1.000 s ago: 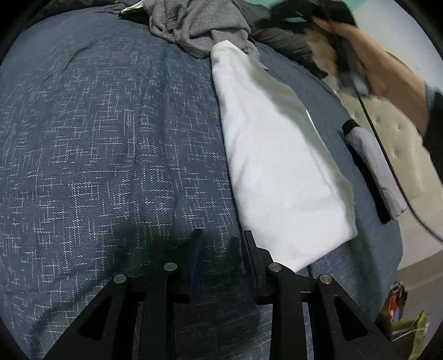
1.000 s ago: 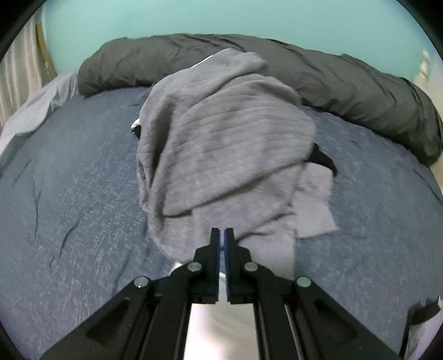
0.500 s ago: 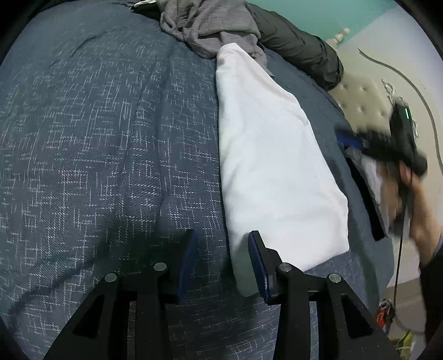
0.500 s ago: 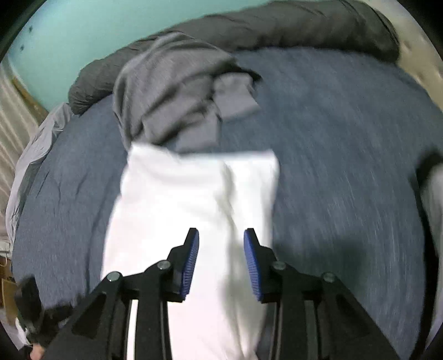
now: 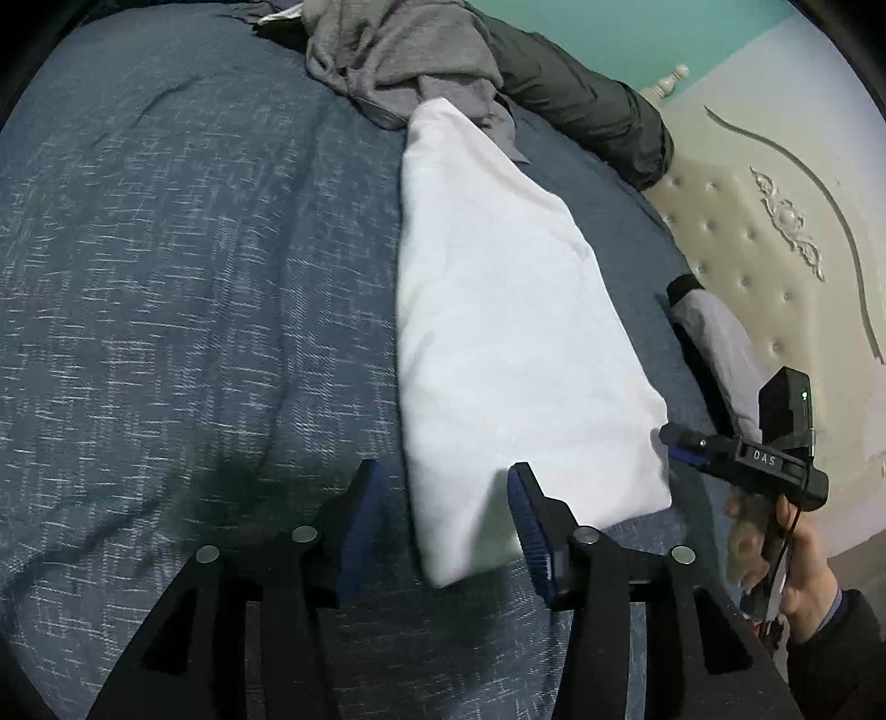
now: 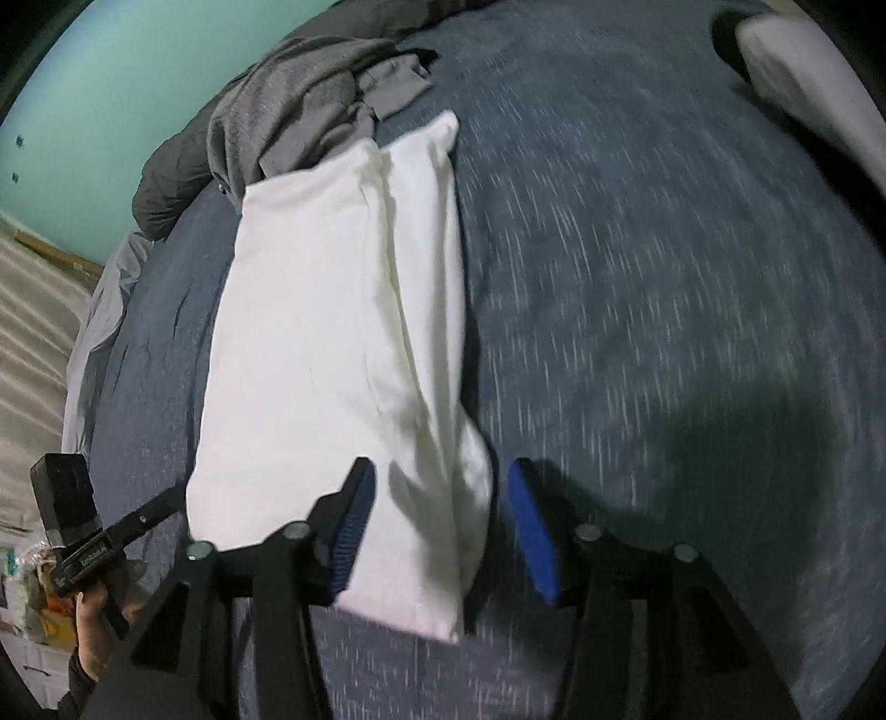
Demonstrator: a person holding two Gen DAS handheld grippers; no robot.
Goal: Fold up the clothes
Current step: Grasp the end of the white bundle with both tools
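White shirt [image 5: 498,332]: both grippers, left [image 5: 443,526] and right [image 6: 437,526], opening, empty, straddle its near corners; pinch both evenly.

A blue-grey bed [image 5: 166,277] carries a folded white garment [image 5: 498,332] and grey clothes [image 5: 398,50].
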